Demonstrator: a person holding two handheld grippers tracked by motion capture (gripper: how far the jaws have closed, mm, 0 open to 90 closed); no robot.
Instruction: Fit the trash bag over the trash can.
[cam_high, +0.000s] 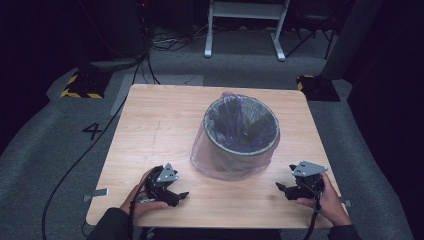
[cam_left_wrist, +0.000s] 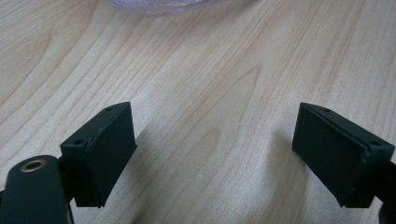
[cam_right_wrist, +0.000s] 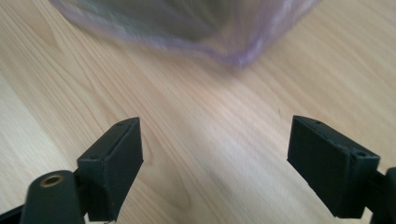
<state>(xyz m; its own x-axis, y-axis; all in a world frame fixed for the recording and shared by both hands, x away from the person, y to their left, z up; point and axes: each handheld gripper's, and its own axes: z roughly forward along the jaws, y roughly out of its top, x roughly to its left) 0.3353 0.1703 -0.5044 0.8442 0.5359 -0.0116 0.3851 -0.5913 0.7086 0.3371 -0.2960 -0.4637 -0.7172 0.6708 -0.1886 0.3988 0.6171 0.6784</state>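
Pale wooden table (cam_high: 150, 130) bears a grey bin (cam_high: 242, 131) whose thin, probably slippery purple liner (cam_high: 220, 167) suits rim-pinching by the spread, empty left gripper (cam_left_wrist: 212, 154) and right gripper (cam_right_wrist: 215, 163).

This looks like a lab or recording studio: a lone wooden table (cam_high: 165, 125) stands on grey carpet (cam_high: 45, 145) marked with a number 4 (cam_high: 92, 131), among dark surroundings, trailing floor cables (cam_high: 75, 165), yellow-black hazard-striped bases (cam_high: 82, 86) and a white metal frame (cam_high: 245, 25) behind.
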